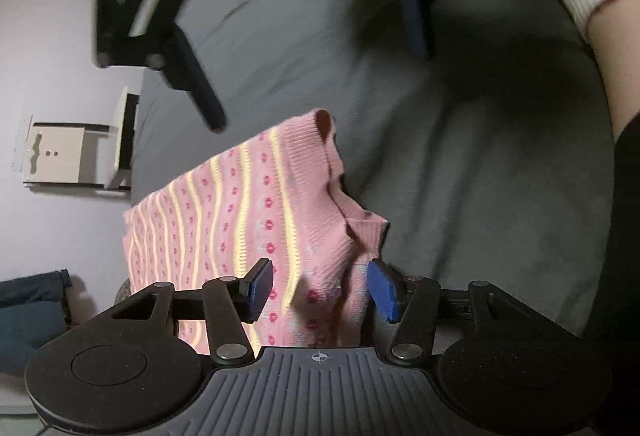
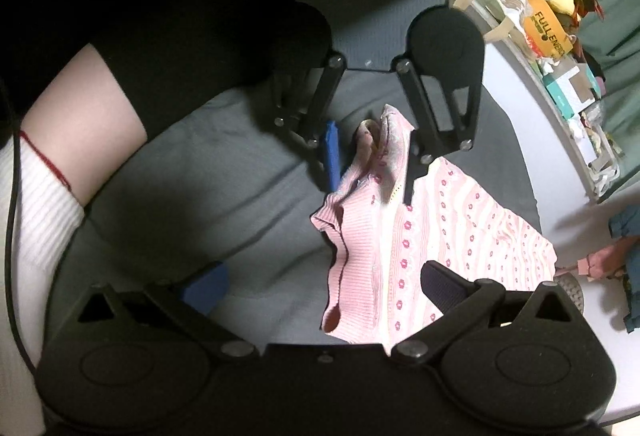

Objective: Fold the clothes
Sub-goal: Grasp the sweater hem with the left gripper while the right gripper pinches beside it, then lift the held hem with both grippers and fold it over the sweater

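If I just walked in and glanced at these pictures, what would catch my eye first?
Most likely the pink knitted sweater with yellow stripes and small flowers, lying on the grey bedsheet. The left gripper has its blue pads open on either side of a bunched fold at one end, while the right gripper stands wide open over the other end. In the right wrist view, a cluttered shelf of bottles and boxes sits at the upper right.

sweater [image 1: 256, 220]: pink ribbed knit cloth | bed sheet [image 1: 460, 140]: grey matt cloth | fingers [image 1: 382, 290]: blue matt pads, black plastic
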